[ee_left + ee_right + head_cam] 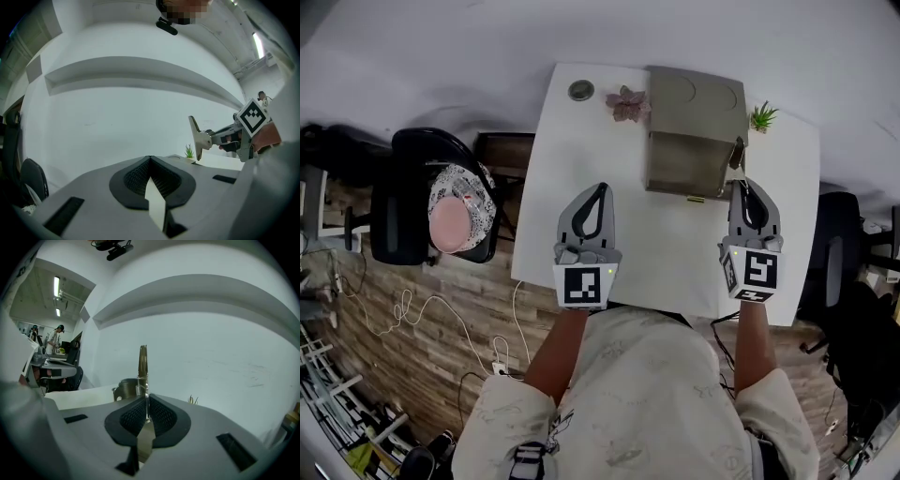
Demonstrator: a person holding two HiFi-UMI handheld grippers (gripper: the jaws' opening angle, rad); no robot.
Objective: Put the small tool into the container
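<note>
Two claws (601, 187) (741, 185), one tool (142, 362), one container (694, 131), two small plants (628, 103) (762, 116), perhaps one round lid (580, 90)

A white table (675, 253) stands on a wood-plank floor (422, 347). Along its far edge sit a round grey disc (580, 90), a pink succulent (627, 102) and, well to the right, a small green plant (762, 116). Left of the table a black chair (403, 202) carries a patterned cushion (459, 208) (pinkish in the middle). White cables (441, 305) trail over the floor.
</note>
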